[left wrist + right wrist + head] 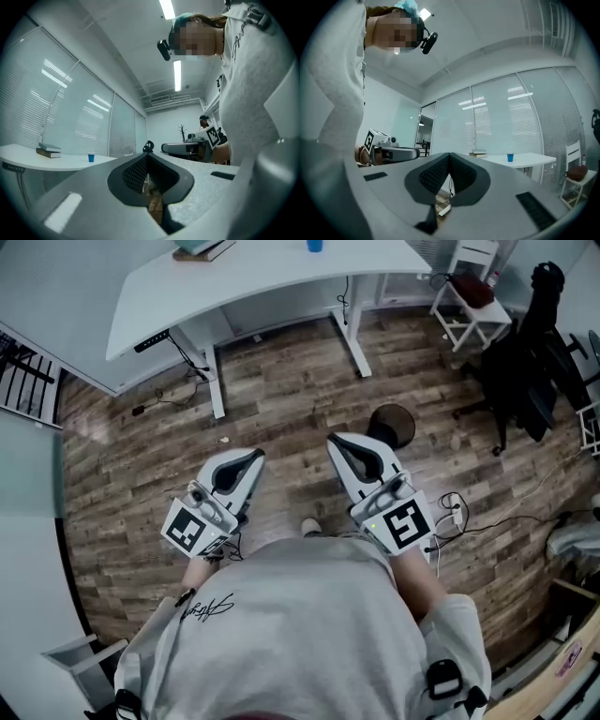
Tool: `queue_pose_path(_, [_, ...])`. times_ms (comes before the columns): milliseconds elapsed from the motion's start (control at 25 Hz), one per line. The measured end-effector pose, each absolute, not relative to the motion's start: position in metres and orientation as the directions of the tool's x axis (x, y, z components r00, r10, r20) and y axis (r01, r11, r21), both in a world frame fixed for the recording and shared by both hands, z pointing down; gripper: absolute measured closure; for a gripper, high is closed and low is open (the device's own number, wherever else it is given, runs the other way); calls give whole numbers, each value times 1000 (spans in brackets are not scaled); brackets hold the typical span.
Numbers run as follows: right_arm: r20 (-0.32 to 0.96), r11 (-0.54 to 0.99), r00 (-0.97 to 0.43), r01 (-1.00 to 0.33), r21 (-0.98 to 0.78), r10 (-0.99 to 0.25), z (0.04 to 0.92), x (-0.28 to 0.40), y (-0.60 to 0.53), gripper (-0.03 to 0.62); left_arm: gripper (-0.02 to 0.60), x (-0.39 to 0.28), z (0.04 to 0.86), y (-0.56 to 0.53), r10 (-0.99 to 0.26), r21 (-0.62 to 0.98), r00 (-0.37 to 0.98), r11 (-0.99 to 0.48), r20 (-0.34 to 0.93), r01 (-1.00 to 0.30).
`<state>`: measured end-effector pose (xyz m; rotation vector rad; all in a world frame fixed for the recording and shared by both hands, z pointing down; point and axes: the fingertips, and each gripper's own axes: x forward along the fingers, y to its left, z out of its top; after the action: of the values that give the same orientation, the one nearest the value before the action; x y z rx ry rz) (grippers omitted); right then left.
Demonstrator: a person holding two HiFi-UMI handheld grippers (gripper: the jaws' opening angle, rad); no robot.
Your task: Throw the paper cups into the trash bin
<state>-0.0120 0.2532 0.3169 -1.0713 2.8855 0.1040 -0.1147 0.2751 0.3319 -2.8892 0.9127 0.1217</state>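
Note:
A small blue paper cup [314, 245] stands on the white desk [262, 277] at the far side of the room; it also shows as a blue cup [91, 158] in the left gripper view and as a blue cup [510, 158] in the right gripper view. A round black trash bin [392, 424] sits on the wood floor just beyond my right gripper [339, 442]. My left gripper [251, 458] is held beside it at waist height. Both point level toward the desk. The left gripper [148, 155] and the right gripper [450, 154] have their tips together, with nothing between them.
Books [202, 249] lie on the desk left of the cup. A white chair [469, 306] and a black office chair with dark clothes [525, 362] stand at the right. Cables [469, 517] trail on the floor by my right side. A radiator [23, 371] is at the left wall.

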Motion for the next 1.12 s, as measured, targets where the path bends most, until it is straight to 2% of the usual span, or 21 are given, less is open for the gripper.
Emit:
queue_pose_path(760, [-96,661,-659,-750,10,-746,313,0,243,588,588,-124,331,282,-578,-81,809,-806,-107,-587])
queue_pose_path(1120, [-141,665,-657,-746,-16,-741,309,-2,252,588,588,-130,334,283,-600,-66,792,-791,-117,-609])
